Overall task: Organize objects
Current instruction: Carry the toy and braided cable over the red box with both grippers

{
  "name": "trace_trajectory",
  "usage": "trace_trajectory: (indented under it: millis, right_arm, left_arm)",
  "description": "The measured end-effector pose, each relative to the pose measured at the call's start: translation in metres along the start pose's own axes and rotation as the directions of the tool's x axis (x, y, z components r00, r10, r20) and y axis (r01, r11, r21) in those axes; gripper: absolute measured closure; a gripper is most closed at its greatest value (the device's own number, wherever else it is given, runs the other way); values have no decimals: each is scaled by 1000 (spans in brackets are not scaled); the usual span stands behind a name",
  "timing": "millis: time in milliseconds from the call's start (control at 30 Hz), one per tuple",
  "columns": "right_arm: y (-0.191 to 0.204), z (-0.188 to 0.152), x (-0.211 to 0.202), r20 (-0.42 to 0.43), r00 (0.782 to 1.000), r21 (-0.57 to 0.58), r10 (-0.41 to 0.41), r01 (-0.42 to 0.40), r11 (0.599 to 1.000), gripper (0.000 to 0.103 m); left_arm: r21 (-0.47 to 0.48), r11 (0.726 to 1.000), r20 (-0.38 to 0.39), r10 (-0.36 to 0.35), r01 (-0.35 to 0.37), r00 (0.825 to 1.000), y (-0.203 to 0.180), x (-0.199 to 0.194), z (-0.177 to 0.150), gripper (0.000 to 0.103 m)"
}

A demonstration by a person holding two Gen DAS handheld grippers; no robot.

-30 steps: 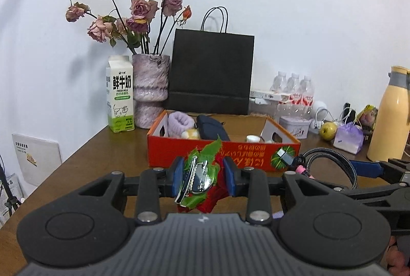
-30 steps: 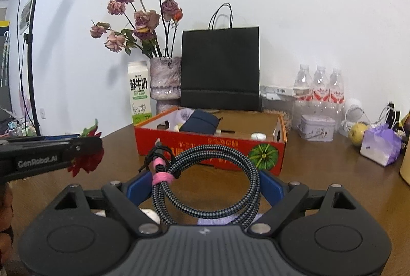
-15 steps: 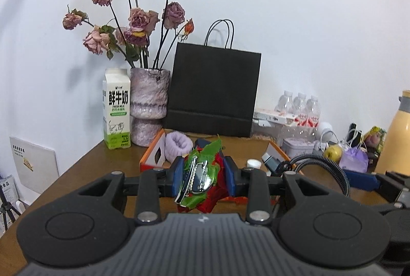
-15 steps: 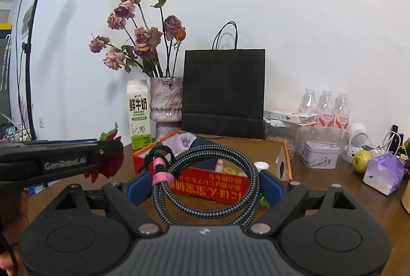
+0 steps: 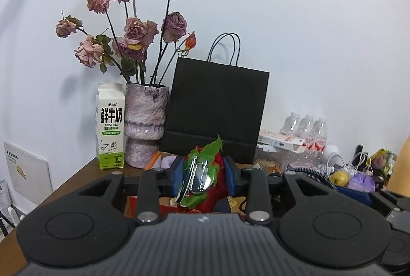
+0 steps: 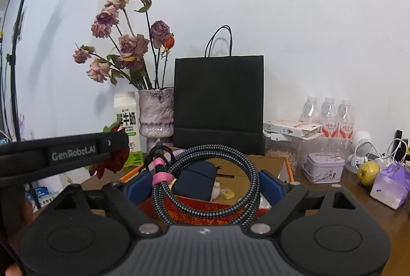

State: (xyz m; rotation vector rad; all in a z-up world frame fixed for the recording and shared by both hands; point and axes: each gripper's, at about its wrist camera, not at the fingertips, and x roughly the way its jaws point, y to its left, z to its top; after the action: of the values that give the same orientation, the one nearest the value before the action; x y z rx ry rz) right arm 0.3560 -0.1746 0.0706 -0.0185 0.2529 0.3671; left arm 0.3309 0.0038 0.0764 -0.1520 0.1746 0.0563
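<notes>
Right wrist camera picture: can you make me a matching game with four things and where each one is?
Things:
1. braided grey coiled cable
2. black paper bag with handles
3. green-and-white milk carton
4. yellow-green round fruit

Places:
A. left of the mottled pink vase
B. between the right gripper jaws
C. on the brown table, right of the small tin
D. standing against the wall, right of the vase

Pairs: 1-B, 2-D, 3-A, 4-C

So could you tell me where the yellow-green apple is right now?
In the right wrist view, the yellow-green apple sits far right on the table, between the lilac tin and purple tissue pack.
</notes>
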Motion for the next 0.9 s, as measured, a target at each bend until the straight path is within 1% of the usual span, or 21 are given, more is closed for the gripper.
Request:
trace_trajectory:
  millis: [300,567,900]
  right_arm:
    - [0,10,31,-9,1000,-2,-11,11,1000,14]
    - [-6,16,58,-17,999,8,-28,28,1000,14]
    - [-16,22,85,-27,998,8,-55,55,998,14]
  left_arm:
    - [-4,1000,5,-20,20,1000,2,28,9,69]
    - [5,999,-11,-38,38,999,1,55,13,69]
    - [-2,999,-25,-32,32,999,4,84,16,69]
